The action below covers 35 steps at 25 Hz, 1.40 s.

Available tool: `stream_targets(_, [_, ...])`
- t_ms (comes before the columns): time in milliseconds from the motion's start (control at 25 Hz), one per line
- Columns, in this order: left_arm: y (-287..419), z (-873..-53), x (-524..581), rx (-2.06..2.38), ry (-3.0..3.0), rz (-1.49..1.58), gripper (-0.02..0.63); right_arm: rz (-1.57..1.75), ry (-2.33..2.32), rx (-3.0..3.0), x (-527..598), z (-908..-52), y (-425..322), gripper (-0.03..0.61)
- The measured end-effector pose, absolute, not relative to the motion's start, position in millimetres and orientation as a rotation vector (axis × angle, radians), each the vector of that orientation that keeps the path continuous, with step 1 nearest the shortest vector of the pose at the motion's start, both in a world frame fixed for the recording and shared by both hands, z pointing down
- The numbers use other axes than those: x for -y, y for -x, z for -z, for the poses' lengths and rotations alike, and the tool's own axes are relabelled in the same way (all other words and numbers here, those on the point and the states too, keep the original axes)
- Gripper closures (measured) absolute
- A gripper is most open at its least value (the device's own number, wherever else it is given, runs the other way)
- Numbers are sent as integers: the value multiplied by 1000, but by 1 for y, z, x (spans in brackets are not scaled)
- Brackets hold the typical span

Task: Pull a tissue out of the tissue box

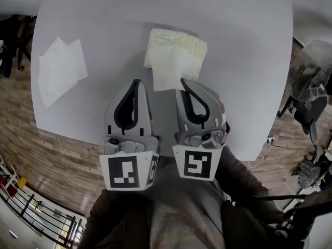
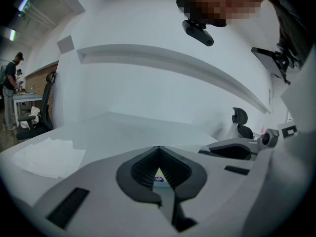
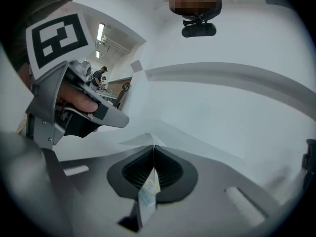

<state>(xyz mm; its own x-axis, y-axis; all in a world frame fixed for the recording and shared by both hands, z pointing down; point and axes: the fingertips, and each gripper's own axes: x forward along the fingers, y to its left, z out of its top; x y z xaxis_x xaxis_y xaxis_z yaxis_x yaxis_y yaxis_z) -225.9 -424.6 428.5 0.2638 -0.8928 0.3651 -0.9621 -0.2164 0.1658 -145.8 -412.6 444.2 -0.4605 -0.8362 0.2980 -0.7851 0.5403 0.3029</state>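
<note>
A soft yellowish tissue pack (image 1: 179, 46) lies on the white table (image 1: 244, 61), just ahead of both grippers. One white tissue (image 1: 165, 75) sticks out of it toward me. My right gripper (image 1: 182, 80) is shut with its tips on that tissue's right edge; in the right gripper view (image 3: 154, 147) a white corner of the tissue (image 3: 140, 141) shows past the closed tips. My left gripper (image 1: 137, 81) (image 2: 158, 147) is shut and holds nothing, a little left of the tissue. Part of the pack (image 2: 159, 177) shows through the gap behind its tips.
Two loose tissues (image 1: 61, 70) (image 2: 45, 155) lie flat on the table's left side. The table's near edge runs just under the grippers, with wood floor (image 1: 52, 160) beyond. An office chair (image 1: 311, 105) and clutter stand at the right.
</note>
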Motion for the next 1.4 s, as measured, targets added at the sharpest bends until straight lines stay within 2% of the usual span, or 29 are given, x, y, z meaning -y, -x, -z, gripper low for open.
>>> stream_targets(1080, [201, -214, 383, 1798, -2523, 89, 617, 303, -1569, 2658, 379, -196, 124, 575])
stream_targets(1400, [195, -182, 363, 1809, -2600, 131, 617, 217, -1555, 2736, 362, -175, 121, 575])
